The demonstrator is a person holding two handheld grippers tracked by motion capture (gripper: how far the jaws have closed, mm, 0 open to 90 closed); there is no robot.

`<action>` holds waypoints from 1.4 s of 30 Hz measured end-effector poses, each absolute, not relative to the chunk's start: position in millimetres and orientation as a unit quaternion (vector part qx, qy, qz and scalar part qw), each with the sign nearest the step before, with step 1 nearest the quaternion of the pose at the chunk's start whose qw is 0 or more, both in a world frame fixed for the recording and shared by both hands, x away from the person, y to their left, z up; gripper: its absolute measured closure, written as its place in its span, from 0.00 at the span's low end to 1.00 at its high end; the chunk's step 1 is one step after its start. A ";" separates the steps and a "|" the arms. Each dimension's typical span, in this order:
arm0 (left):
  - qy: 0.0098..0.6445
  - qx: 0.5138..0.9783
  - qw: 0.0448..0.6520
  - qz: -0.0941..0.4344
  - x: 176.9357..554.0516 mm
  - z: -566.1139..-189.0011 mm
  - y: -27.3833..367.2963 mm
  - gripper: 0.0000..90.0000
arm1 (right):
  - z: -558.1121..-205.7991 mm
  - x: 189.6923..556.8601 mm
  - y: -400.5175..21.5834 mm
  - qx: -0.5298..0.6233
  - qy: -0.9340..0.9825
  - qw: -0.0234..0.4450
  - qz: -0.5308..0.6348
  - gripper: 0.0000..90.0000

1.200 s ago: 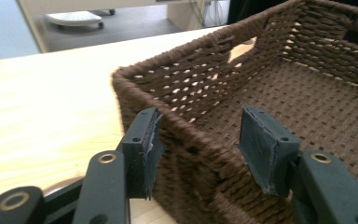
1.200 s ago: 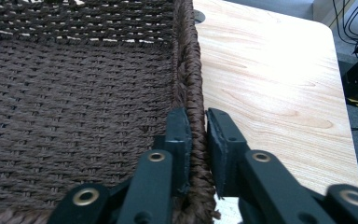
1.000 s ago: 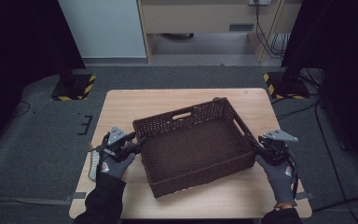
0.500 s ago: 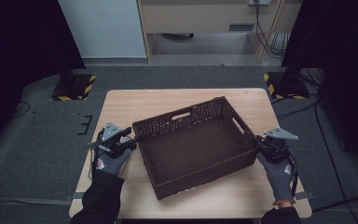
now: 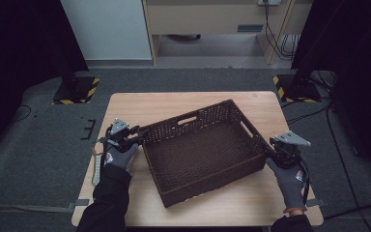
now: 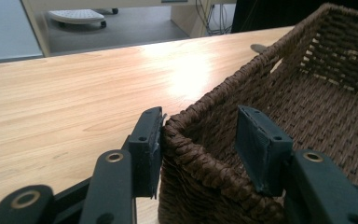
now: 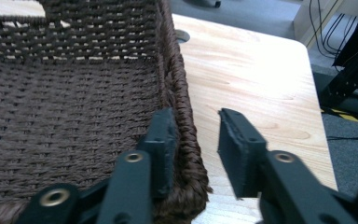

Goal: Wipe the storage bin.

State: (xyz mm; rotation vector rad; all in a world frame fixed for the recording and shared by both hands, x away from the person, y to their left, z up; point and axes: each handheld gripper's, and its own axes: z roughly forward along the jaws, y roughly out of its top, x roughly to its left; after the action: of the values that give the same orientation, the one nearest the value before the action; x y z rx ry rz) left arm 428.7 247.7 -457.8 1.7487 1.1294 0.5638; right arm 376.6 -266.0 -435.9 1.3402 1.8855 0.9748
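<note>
Basket (image 5: 203,154) askew mid-table (image 5: 140,104), long axis between hands | left gripper (image 6: 200,140) straddles near-left corner rim, jaws closing, loose | right gripper (image 7: 193,135) straddles right-end rim, jaws reopening, unclamped.

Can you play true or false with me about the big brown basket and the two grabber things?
1. The basket is empty. True.
2. It stands on the floor. False: it stands on the wooden table.
3. The left gripper has one jaw outside the basket's wall and one inside. True.
4. The right gripper hangs high above the basket. False: it straddles the rim, its jaws apart.
5. The basket is white plastic. False: it is dark brown wicker.
</note>
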 end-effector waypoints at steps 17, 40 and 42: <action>0.469 0.696 0.500 0.214 393.4 -454.2 253.9 0.51 | -427.6 362.3 -260.7 0.515 0.703 0.290 0.395 0.55; 0.444 0.719 0.496 0.199 372.3 -456.2 252.3 0.68 | -433.4 367.5 -243.3 0.506 0.709 0.251 0.422 0.51; 0.442 0.719 0.497 0.201 374.6 -454.9 253.2 0.66 | -436.6 371.0 -241.3 0.510 0.708 0.249 0.421 0.51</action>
State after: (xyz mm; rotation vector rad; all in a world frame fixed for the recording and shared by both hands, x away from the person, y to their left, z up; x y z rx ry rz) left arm 374.6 253.2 -454.9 1.7420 1.0712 0.4863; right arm 371.0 -241.3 -436.6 1.3891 1.9280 1.1464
